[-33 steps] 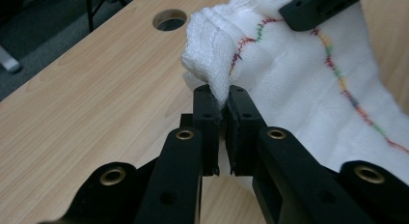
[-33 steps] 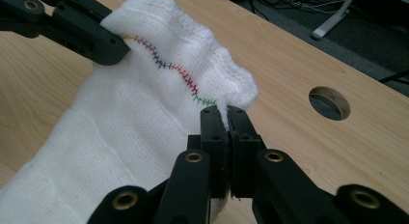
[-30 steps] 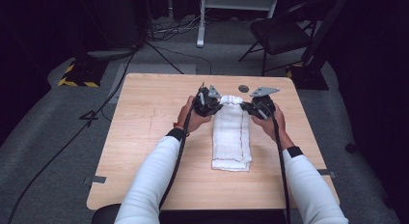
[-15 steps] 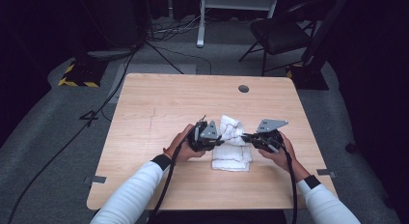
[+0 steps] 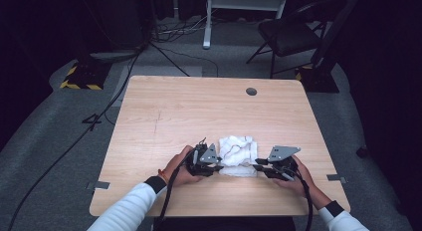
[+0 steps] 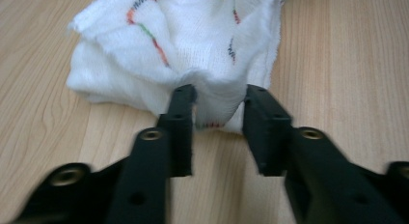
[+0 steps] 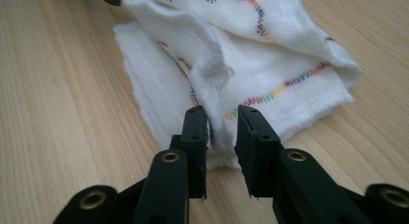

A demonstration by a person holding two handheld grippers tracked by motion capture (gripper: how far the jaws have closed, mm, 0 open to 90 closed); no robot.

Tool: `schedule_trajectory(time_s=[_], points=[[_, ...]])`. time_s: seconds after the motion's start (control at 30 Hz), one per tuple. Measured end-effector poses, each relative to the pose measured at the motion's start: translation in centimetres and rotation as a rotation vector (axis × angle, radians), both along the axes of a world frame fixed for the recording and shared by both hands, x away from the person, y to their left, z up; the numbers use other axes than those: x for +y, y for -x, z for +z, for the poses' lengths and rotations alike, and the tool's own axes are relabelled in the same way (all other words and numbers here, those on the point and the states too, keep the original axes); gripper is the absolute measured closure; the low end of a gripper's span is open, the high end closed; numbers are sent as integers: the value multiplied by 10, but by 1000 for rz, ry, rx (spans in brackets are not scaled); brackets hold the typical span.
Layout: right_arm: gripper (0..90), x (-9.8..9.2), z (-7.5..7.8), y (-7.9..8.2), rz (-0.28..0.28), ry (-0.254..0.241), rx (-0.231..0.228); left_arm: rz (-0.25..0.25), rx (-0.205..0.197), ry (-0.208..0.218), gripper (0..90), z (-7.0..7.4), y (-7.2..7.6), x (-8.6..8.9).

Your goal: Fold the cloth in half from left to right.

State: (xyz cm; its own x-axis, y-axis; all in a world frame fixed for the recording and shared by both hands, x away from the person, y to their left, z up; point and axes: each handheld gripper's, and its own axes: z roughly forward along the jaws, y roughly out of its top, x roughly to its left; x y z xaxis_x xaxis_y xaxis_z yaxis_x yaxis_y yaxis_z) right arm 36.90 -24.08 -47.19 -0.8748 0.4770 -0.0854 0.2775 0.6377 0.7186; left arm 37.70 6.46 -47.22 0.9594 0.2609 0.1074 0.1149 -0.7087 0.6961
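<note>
Table [image 5: 199, 116] of pale wood takes up most of my high view, with a dark round hole [image 5: 251, 91] near its far edge and grey floor [image 5: 59, 156] around it. Beyond it I see a folding chair [image 5: 291, 37] and cables [image 5: 124, 76] trailing across the floor.

Near the table's front edge lies the cloth [image 5: 238, 155], a white rag bunched and folded over itself, stitched with coloured zigzag thread. It sits between my two grippers.

My left gripper [image 5: 211, 164] is at the cloth's left side. In the left gripper view its jaws stand apart with a fold of the cloth [image 6: 193, 45] bulging between them; the cloth touches the left jaw, but I cannot tell whether they are pinching it or spread around it.

My right gripper [image 5: 261, 167] is at the cloth's right side. In the right gripper view its jaws are close together with an edge of the cloth [image 7: 270, 74] between them, a narrow gap left; I cannot tell if they grip it.
</note>
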Motion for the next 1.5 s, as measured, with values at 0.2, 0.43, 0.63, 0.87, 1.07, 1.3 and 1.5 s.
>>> schedule_trajectory(time_s=[0.2, 0.43, 0.63, 0.87, 1.07, 1.3, 1.5], points=[[593, -13, 12, -6, -78, -46, -39, 63, 23, 52, 407, 7, 1, 10], [506, -2, 33, -25, -95, -112, -71, 86, 12, 109, 366, 19, -12, -1], [470, 11, 43, -45, -107, -129, -77, 69, 57, 128, 449, 17, -26, -10], [445, 32, 31, -64, -74, -135, 18, -20, 78, 89, 582, 10, -17, -20], [411, 50, 36, -62, -23, -131, 17, -129, 77, 51, 788, 3, -2, -29], [495, 58, 23, -67, 29, -92, 81, -126, 92, 11, 770, -3, 3, -27], [724, 42, 14, -48, 40, -23, 91, -92, 102, 24, 774, -6, 5, -15]])
